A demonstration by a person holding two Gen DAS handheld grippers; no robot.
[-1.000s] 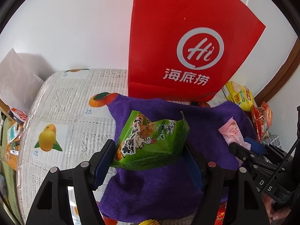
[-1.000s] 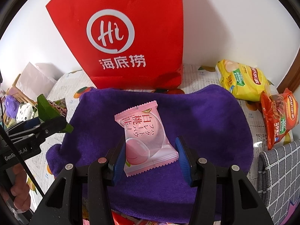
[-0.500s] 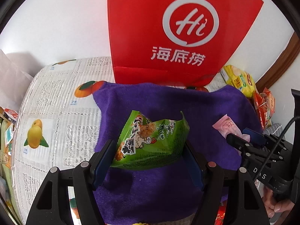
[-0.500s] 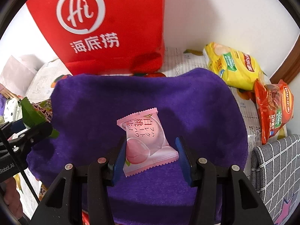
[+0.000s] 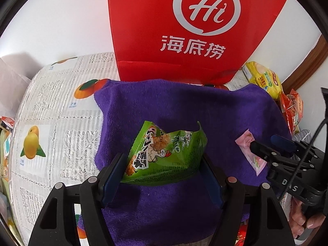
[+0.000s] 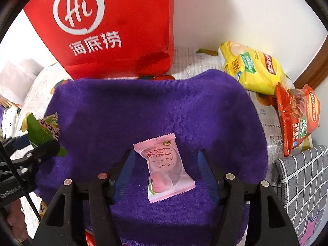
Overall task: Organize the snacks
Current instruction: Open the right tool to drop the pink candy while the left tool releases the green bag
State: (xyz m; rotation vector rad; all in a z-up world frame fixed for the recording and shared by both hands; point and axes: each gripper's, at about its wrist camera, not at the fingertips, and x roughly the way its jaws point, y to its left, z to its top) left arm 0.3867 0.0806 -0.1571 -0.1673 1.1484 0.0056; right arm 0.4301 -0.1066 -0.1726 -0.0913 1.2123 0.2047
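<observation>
1. Your left gripper [image 5: 164, 176] has its jaws about half open and clamped on the lower edge of the green snack packet [image 5: 166, 155], a crinkled, glossy foil pouch with a zigzag-cut top and a cartoon chicken; it hangs above the left half of the purple towel [image 5: 184, 106].
2. Your right gripper [image 6: 166, 176] has its jaws opening; the pink sweet wrapper [image 6: 166, 170] lies flat on the towel between them, with a gap on each side and neither blue ribbed pad touching it.
3. The wrapper is a smooth, semi-translucent pillow pack with serrated ends and a peach picture, sitting toward the near right part of the towel.
4. The towel is a thick, fuzzy terry cloth spread over the worktop [image 5: 61, 110], which wears a shiny newsprint-and-fruit patterned cover.
5. A stiff red paper bag [image 6: 114, 26] stands at the towel's far edge against the white wall; its top is cut off.
6. At the worktop's far right corner lie a puffy yellow crisp bag [image 6: 252, 69] and an orange crisp bag [image 6: 297, 114], both glossy.
7. A grey checked fabric [image 6: 303, 184] shows at the right edge, only partly in view.
8. The towel's near edge is hidden behind the gripper frames.
</observation>
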